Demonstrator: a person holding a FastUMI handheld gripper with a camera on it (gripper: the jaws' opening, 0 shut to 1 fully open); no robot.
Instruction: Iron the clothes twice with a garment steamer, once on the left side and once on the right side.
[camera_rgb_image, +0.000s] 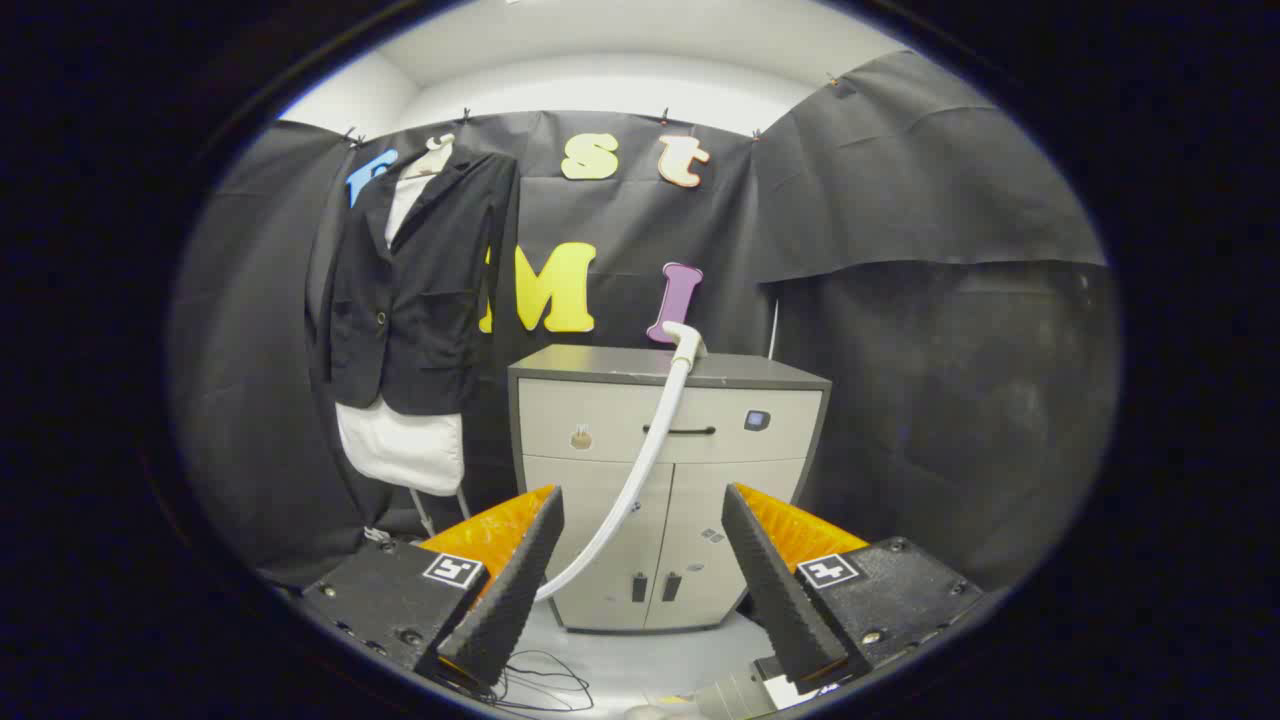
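A black jacket (420, 285) over a white shirt hangs on a stand against the booth wall, beyond my left finger. The garment steamer head (686, 340) lies on top of a grey cabinet (600, 420), straight ahead and beyond the fingers. Its white hose (640, 470) curves down the cabinet front and passes behind my left fingertip (520, 570). My gripper (640, 510) stands open, well short of the cabinet, with nothing between its fingers.
The cabinet has a drawer with a dark handle (680, 431) and two doors below. Thin black cables (545, 685) lie on the pale floor just under the fingers. Black cloth closes in the booth on both sides.
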